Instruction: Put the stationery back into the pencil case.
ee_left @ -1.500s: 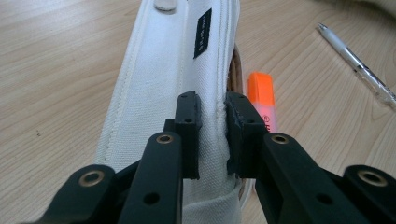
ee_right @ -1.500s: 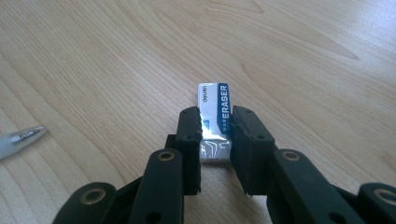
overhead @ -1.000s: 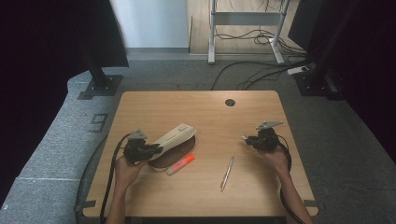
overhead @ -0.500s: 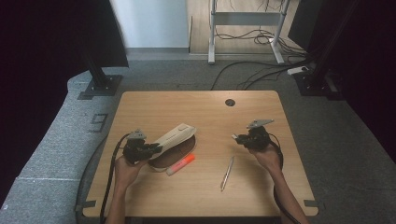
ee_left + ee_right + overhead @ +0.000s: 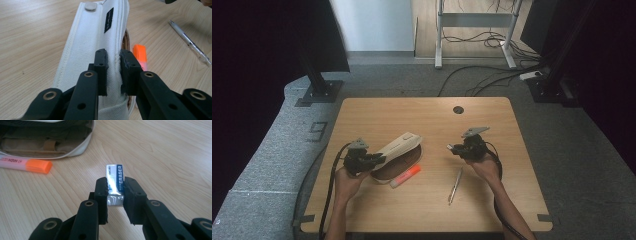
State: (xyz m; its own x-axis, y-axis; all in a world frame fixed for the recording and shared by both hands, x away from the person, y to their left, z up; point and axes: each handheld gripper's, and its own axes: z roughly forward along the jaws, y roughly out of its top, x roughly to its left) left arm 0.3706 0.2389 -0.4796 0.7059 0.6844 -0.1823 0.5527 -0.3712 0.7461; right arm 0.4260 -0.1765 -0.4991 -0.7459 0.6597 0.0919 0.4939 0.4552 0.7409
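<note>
A white pencil case (image 5: 399, 146) lies open on the wooden table (image 5: 427, 117). My left gripper (image 5: 373, 161) is shut on its raised white flap (image 5: 92, 37), pinching the cloth edge between its pads (image 5: 113, 72). My right gripper (image 5: 453, 148) hovers right of the case, shut on a small eraser (image 5: 115, 178) in a blue and white sleeve. From the right gripper view the case's brown inside (image 5: 37, 143) faces me. An orange highlighter (image 5: 405, 176) lies in front of the case. A clear pen (image 5: 455, 185) lies further right, under my right hand.
A round cable hole (image 5: 458, 109) sits near the table's far edge. Beyond the table are grey carpet, a black stand base (image 5: 319, 92) at the left, and loose cables (image 5: 492, 75) at the back right.
My right gripper has carried the eraser leftward, toward the pencil case, rising slightly. The left gripper and the case's flap have stayed where they were.
</note>
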